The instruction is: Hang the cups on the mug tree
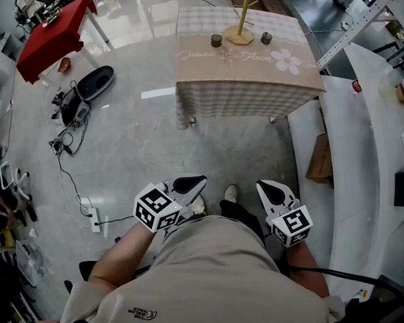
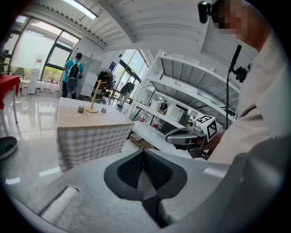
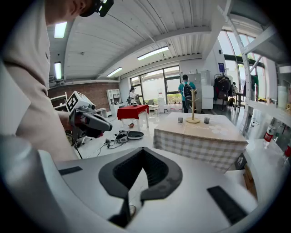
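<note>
A wooden mug tree (image 1: 242, 23) stands on a table with a checked cloth (image 1: 244, 93) at the far end of the floor. Two small dark cups (image 1: 216, 40) (image 1: 266, 38) sit on either side of its base. Both grippers are held close to the person's body, far from the table. My left gripper (image 1: 194, 182) is shut with nothing in it, and its pads (image 2: 154, 169) meet. My right gripper (image 1: 268, 188) is shut and empty too, its pads (image 3: 157, 172) together. From the right gripper view the tree (image 3: 193, 107) and both cups (image 3: 180, 119) (image 3: 206, 120) show ahead.
A white curved counter (image 1: 361, 163) runs along the right, with a cardboard box (image 1: 319, 158) under it. A red table (image 1: 51, 33), a black oval device (image 1: 95, 82) and cables (image 1: 70, 153) lie at the left. Open grey floor lies between me and the table. People stand by the far windows.
</note>
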Demonstrator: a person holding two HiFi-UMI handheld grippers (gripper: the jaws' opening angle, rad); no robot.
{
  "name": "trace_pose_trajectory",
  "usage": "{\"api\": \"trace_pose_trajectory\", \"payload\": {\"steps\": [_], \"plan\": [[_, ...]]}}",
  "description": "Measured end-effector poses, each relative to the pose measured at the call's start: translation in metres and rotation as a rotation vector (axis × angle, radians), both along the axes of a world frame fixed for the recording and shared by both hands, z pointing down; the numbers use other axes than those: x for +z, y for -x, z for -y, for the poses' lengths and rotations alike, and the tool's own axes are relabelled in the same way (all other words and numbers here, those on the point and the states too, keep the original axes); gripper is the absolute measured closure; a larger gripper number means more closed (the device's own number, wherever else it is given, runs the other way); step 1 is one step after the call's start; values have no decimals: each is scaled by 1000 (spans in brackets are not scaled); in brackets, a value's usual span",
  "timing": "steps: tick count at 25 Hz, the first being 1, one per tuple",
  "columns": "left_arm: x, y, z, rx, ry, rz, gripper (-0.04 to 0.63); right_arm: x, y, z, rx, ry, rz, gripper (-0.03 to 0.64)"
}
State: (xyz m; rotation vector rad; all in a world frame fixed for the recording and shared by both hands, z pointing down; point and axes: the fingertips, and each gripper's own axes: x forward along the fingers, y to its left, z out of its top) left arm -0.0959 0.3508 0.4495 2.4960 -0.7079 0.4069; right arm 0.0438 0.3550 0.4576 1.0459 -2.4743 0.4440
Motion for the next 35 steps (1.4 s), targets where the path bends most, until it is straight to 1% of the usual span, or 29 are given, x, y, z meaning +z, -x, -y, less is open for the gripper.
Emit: {"api": "trace_pose_trajectory", "payload": {"steps": [2, 6, 7, 12, 16, 21, 22, 23, 24, 26, 28, 31, 35], "plan": [[-3, -5, 6, -6, -10, -10, 588, -2, -3, 5, 0, -8, -1, 604], [-14, -15, 13, -44, -8, -53, 588, -8, -13, 11, 2, -23, 2, 604], [-16, -19, 15, -49, -13, -51, 588, -9, -17, 14, 3, -27, 4, 604], [-16, -40, 27, -52, -42, 24, 588, -9, -42, 31, 5, -23, 35, 604], [-22, -68, 44, -71, -75, 42, 588, -10, -75, 51, 9, -20, 33, 604], [-23, -107, 71, -87, -99, 69, 584, -8, -114, 78, 14, -47, 57, 595], [-23, -114, 78, -94, -99, 71, 570, -7, -121, 85, 14, -49, 61, 558], [-23, -121, 84, -100, -97, 70, 544, -4, -128, 92, 14, -50, 62, 497], [-23, -127, 91, -105, -95, 68, 516, -1, -134, 99, 17, -50, 61, 480], [-21, -134, 105, -116, -87, 65, 509, 5, -145, 116, 36, -48, 66, 476], [-17, -134, 116, -123, -78, 77, 509, 11, -152, 131, 64, -44, 76, 467], [-10, -127, 138, -135, -70, 99, 509, 21, -154, 158, 91, -36, 76, 442], [-3, -114, 186, -148, -62, 85, 509, 30, -151, 210, 130, -30, 59, 419]]}}
